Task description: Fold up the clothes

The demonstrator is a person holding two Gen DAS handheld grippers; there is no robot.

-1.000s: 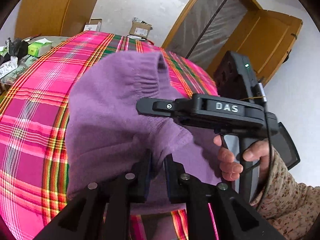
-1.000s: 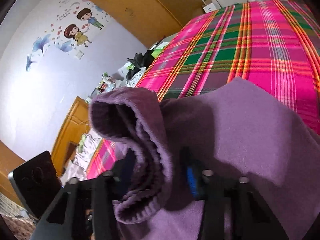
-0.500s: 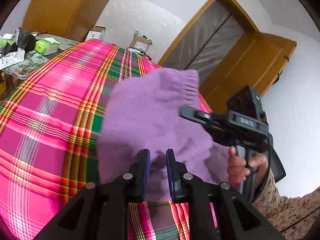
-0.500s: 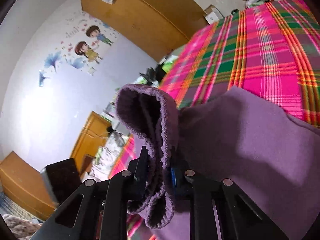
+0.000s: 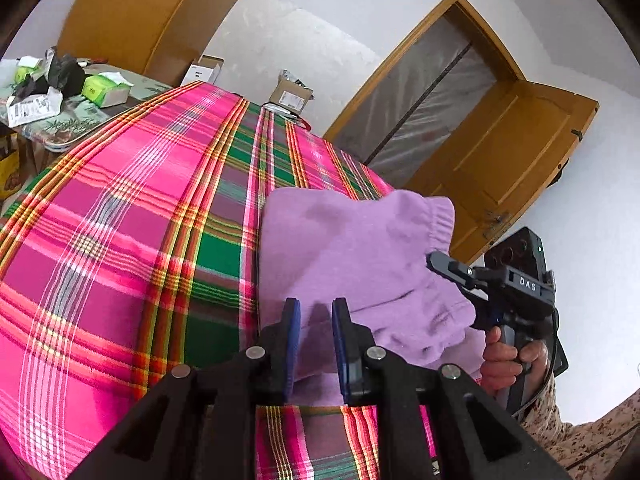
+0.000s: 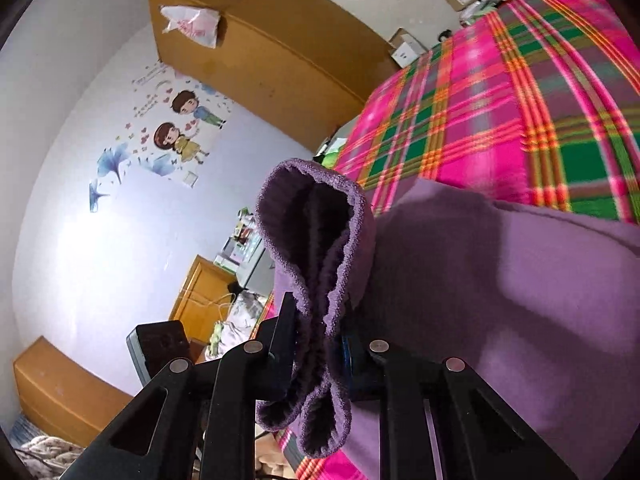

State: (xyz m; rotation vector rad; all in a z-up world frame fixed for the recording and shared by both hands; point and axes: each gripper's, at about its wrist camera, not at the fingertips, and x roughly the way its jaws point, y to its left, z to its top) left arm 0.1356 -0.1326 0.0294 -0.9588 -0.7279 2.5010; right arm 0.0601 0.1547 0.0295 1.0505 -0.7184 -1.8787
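A purple knit sweater (image 5: 352, 248) hangs over a pink and green plaid cloth (image 5: 120, 240), held up by both grippers. My left gripper (image 5: 316, 316) is at the bottom of the left wrist view, shut on a fold of the sweater's lower edge. To its right, my right gripper (image 5: 434, 258) bites the ribbed edge, a hand (image 5: 504, 354) on its handle. In the right wrist view my right gripper (image 6: 320, 320) is shut on the doubled ribbed hem (image 6: 320, 208), which loops above the fingers. The rest of the sweater (image 6: 500, 280) spreads to the right over the plaid cloth (image 6: 520, 80).
A side table (image 5: 60, 120) with boxes and clutter stands at the far left. Cardboard boxes (image 5: 290, 94) sit beyond the plaid surface, and a wooden door (image 5: 500, 168) stands open behind. A wooden cabinet (image 6: 260, 48) is mounted high on the wall.
The sweater has been drawn right and lower in the left view, uncovering more plaid. The right gripper closed on the ribbed hem and moved off to the right.
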